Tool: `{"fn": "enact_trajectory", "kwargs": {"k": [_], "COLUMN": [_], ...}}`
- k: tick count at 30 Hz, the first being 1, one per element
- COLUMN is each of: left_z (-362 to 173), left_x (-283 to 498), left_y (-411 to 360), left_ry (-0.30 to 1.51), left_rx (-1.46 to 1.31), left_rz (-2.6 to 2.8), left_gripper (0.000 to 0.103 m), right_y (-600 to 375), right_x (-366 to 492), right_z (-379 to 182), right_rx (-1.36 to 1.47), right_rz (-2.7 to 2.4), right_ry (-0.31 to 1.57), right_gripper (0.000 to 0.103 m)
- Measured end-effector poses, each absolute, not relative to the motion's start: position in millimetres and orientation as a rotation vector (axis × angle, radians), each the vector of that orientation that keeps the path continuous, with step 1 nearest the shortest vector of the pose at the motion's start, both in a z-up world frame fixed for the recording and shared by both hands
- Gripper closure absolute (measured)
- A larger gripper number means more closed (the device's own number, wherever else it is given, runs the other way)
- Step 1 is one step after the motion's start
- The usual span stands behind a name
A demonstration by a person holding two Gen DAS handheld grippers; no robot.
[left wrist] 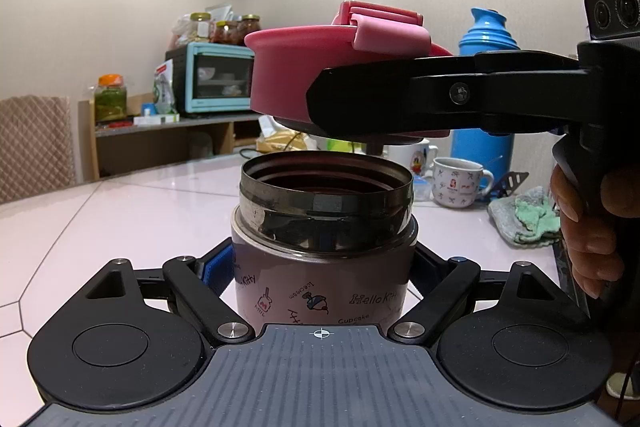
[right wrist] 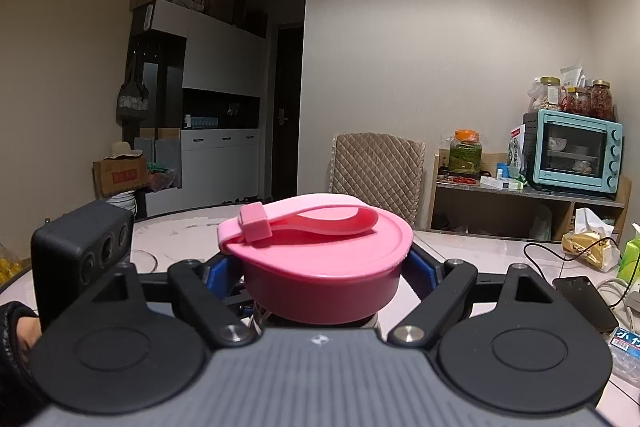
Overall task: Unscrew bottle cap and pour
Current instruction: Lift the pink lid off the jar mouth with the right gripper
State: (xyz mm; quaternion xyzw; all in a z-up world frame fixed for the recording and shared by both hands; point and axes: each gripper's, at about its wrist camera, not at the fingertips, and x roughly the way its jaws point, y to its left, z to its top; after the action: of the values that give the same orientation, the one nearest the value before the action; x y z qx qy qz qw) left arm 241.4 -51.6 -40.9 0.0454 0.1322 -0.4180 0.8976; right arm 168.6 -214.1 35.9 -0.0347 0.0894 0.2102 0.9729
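Note:
A pink printed bottle [left wrist: 324, 291] with an open steel threaded mouth [left wrist: 326, 187] stands on the white table, and my left gripper [left wrist: 324, 273] is shut on its body. Its pink cap [left wrist: 296, 83] with a loop strap hangs just above the mouth, free of the threads. My right gripper [left wrist: 340, 99] comes in from the right, shut on that cap. In the right wrist view the pink cap [right wrist: 320, 259] fills the middle, clamped between the blue pads [right wrist: 420, 267] of the right gripper [right wrist: 324, 275]. The bottle below is mostly hidden there.
Two white mugs [left wrist: 456, 183], a crumpled green cloth [left wrist: 524, 219] and a blue thermos [left wrist: 486, 87] stand at the table's back right. A teal toaster oven [left wrist: 216, 79] and jars sit on a shelf behind. A phone [right wrist: 584, 303] and cables lie on the table's right side.

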Motion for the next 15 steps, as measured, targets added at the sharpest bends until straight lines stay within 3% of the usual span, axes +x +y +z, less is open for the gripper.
{"fn": "enact_trajectory", "kwargs": {"k": [15], "left_z": [-41.0], "left_x": [241.3], "left_y": [-52.0], "left_ry": [0.273], "left_rx": [0.095], "left_rz": [-0.866], "left_gripper": [0.013], "right_y": [-210.0], "right_x": [173.6], "right_z": [40.4], "right_rx": [-0.071], "right_rz": [0.406], "right_ry": [0.172], "right_gripper": [0.018]}}
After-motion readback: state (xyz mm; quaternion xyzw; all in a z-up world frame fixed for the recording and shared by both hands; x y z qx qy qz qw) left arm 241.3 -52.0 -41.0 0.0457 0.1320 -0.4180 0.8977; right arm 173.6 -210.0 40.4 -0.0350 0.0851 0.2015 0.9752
